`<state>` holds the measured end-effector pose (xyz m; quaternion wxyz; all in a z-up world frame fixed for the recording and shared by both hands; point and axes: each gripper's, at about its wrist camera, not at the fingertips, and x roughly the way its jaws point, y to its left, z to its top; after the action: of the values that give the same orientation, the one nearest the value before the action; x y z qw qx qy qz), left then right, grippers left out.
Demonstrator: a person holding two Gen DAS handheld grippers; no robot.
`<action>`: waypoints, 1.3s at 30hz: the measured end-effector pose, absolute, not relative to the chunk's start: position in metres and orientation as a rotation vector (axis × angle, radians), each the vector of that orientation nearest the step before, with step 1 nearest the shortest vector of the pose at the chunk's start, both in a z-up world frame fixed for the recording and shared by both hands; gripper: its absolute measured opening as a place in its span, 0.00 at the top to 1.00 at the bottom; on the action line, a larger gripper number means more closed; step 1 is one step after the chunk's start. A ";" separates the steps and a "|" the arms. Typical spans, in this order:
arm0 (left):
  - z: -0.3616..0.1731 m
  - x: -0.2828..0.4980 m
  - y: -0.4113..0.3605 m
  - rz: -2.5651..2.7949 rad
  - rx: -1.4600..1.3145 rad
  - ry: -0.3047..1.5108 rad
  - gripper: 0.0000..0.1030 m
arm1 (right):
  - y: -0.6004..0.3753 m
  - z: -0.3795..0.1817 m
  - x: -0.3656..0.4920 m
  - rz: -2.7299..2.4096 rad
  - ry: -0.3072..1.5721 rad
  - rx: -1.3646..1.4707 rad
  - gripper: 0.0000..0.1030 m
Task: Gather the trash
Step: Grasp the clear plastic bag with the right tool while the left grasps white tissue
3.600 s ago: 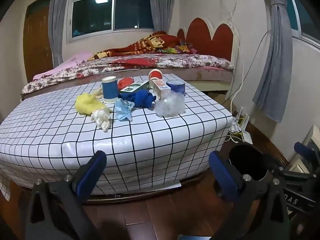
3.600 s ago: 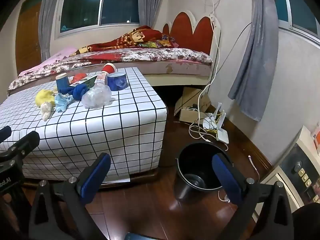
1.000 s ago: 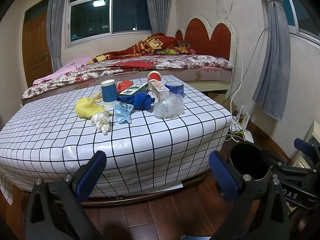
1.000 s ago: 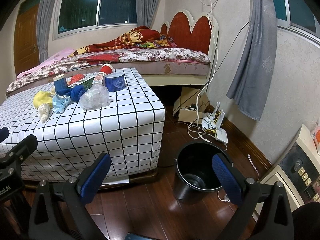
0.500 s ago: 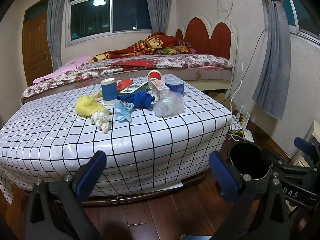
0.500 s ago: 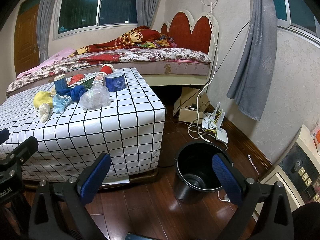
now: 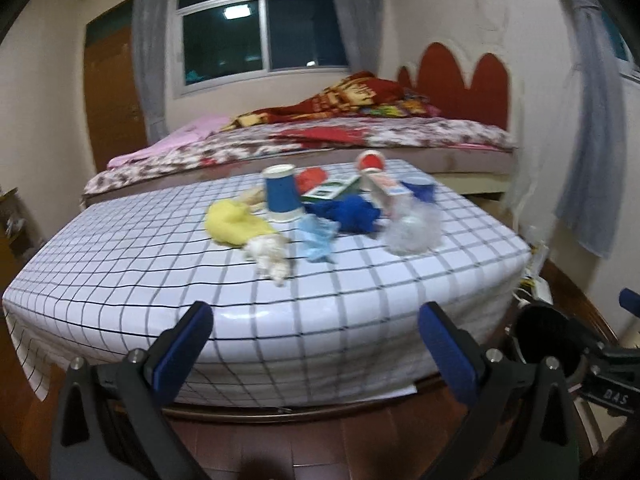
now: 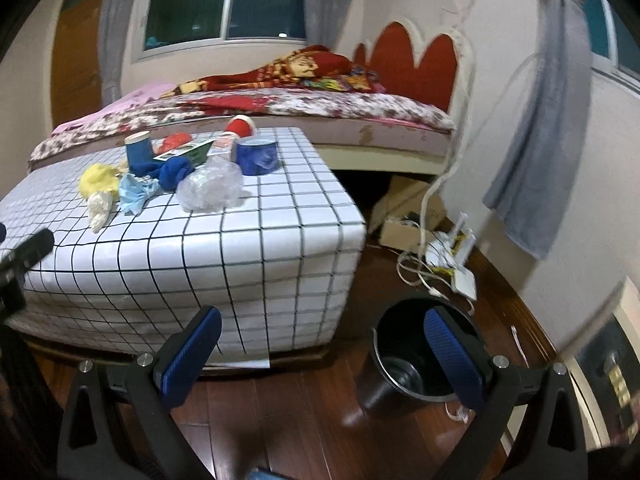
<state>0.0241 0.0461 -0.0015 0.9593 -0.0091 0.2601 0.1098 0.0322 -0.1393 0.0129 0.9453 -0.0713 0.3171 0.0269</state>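
while both see trash, right shows bucket [image 8: 416, 356] interior.

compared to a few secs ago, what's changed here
Both grippers have moved in toward the table: its trash pile looks larger and nearer in both views, now blurred by motion. The left gripper and right gripper are open and empty, as before. Nothing was grasped or released. The yellow wad, blue cup, clear plastic and black bucket stayed put.

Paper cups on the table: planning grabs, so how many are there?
2: a blue paper cup standing upright mid-pile, and a red paper cup lying at the far edge. Others may hide behind clutter.
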 end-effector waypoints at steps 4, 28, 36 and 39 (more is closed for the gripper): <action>-0.010 0.053 0.072 0.204 -0.056 0.585 0.00 | -0.125 0.005 0.066 0.163 0.741 -0.096 0.01; -0.055 0.167 0.135 0.224 -0.199 0.713 0.36 | -0.033 -0.027 0.228 0.432 0.804 -0.097 0.31; -0.058 0.162 0.139 0.171 -0.211 0.701 0.68 | -0.037 -0.028 0.226 0.480 0.785 -0.101 0.69; -0.052 0.149 0.141 0.169 -0.225 0.669 0.68 | -0.043 -0.019 0.216 0.485 0.738 -0.108 0.69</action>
<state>0.1495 0.1406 -0.0519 0.9349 -0.1098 0.3272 0.0829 0.2164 -0.0430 -0.0187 0.9027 -0.0520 0.3569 0.2346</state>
